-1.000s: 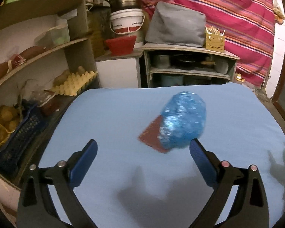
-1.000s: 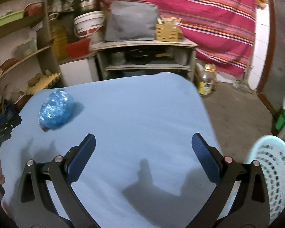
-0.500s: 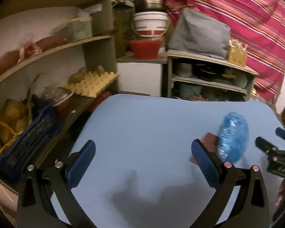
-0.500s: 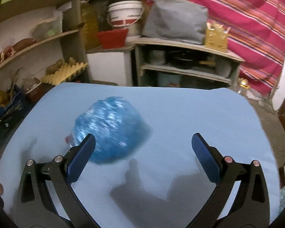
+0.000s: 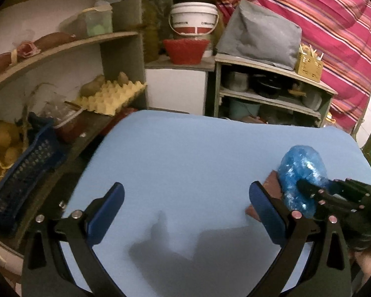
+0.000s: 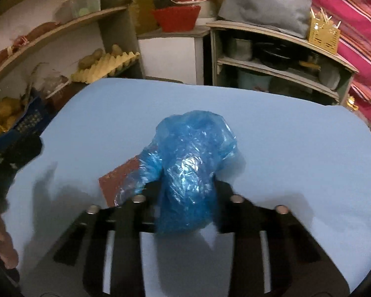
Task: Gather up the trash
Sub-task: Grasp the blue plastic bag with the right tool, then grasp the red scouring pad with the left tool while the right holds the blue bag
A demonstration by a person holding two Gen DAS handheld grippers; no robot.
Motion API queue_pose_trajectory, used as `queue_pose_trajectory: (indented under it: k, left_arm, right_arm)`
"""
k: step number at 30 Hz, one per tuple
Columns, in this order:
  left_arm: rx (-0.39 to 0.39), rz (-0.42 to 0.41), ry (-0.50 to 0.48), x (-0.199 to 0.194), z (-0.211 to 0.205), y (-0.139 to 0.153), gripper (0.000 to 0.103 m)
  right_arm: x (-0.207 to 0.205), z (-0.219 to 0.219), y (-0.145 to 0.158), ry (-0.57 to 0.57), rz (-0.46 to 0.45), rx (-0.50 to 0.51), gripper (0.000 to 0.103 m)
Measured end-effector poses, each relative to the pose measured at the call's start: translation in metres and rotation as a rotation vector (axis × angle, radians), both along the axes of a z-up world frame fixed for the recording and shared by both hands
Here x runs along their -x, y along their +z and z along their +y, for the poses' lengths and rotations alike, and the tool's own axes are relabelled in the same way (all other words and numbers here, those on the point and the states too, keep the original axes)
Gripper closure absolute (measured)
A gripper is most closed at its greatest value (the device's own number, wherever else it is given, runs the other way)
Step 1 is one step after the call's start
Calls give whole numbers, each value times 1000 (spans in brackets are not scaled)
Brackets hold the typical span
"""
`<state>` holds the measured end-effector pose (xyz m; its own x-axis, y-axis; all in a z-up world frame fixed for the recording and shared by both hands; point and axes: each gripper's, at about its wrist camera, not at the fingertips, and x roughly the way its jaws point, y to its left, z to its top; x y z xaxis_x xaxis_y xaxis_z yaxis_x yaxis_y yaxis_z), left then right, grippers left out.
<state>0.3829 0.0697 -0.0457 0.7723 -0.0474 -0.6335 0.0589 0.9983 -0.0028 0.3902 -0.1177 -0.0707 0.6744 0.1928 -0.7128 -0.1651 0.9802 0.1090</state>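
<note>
Your right gripper point(image 6: 188, 198) has closed on the crumpled blue plastic bag point(image 6: 189, 170), its two black fingers point(image 6: 149, 198) pressed against either side of the bundle near the middle of the light blue table point(image 6: 284, 148). Half a second ago those fingers stood wide apart with the bag lying loose between and beyond them; now they pinch its lower half, and the plastic bulges up above the grip. A brown card point(image 6: 121, 177) lies flat on the table, its right edge tucked under the bag, just to the left of your right gripper. From your left wrist camera, the same bag point(image 5: 300, 170) sits at the right edge of the view with the right gripper point(image 5: 316, 193) clamped on it from the right. Your left gripper point(image 5: 185, 210) hangs open above bare table, its blue pads point(image 5: 106, 212) spread wide and holding nothing, much as they were a half second before, though the bag now shows lower and nearer its right finger. The brown card point(image 5: 272, 185) peeks out between that finger and the bag. Behind the table stand a shelf with a yellow egg tray point(image 5: 111, 96), a red bowl point(image 5: 185, 50) under a white bucket point(image 5: 194, 18), and a striped pink cloth point(image 5: 334, 24).
</note>
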Motion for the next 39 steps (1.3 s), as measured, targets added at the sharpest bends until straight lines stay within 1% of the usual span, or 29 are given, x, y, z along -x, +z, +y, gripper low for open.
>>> queue_pose_trajectory:
  k: [3,5,7,10,12,15,17,21,26,28,29,31,33,34,36,39]
  left_arm:
    - [36,20,-37,-3,-10,-5,5]
    - [59,46,-96,-5,-21,-10,5]
    - [68,73,-161,-6,-37,-16,5]
    - [85,106,-223,-8,-58,-24,5]
    - [58,111,-242,-8,-70,-30,4]
    - [-14,109,-252,-8,-87,-40,4]
    - [-40,138,-288,-13,-97,-45,4]
    - [-40,171,-320,-26,-107,-50,5]
    - [-51,260,-327,-41,-114,-64,5]
    - [-57,255,-333,-41,-116,-63,5]
    - [-65,252,-330,-40,-118,-64,6]
    - [-66,241,-334,-40,-119,-63,14]
    - [-69,225,-342,-37,-121,-62,26]
    - [-67,222,-346,-36,-123,-61,28]
    - [-72,218,-330,-33,-124,-61,29]
    - [-50,221,-290,-28,-122,-59,30]
  right_arm:
    - [10,-34,12,-44,-19,-50,79]
    - [17,-56,16,-70,-18,-61,79]
    - [26,-76,18,-91,-10,-56,79]
    - [39,-99,16,-114,5,-42,79]
    - [46,-114,15,-128,12,-34,79]
    - [56,-126,14,-131,23,-21,79]
    - [60,-130,13,-132,25,-25,79]
    - [68,-134,13,-127,23,-43,78]
    - [74,-138,15,-119,20,-39,78]
    - [73,-138,16,-121,21,-44,78]
    - [75,-138,17,-120,20,-45,78]
    - [77,-137,17,-114,21,-50,78]
    - [81,-136,14,-103,28,-55,78]
    - [82,-134,13,-102,31,-55,78]
    - [85,-134,11,-100,39,-57,78]
    - [92,-135,14,-97,43,-64,78]
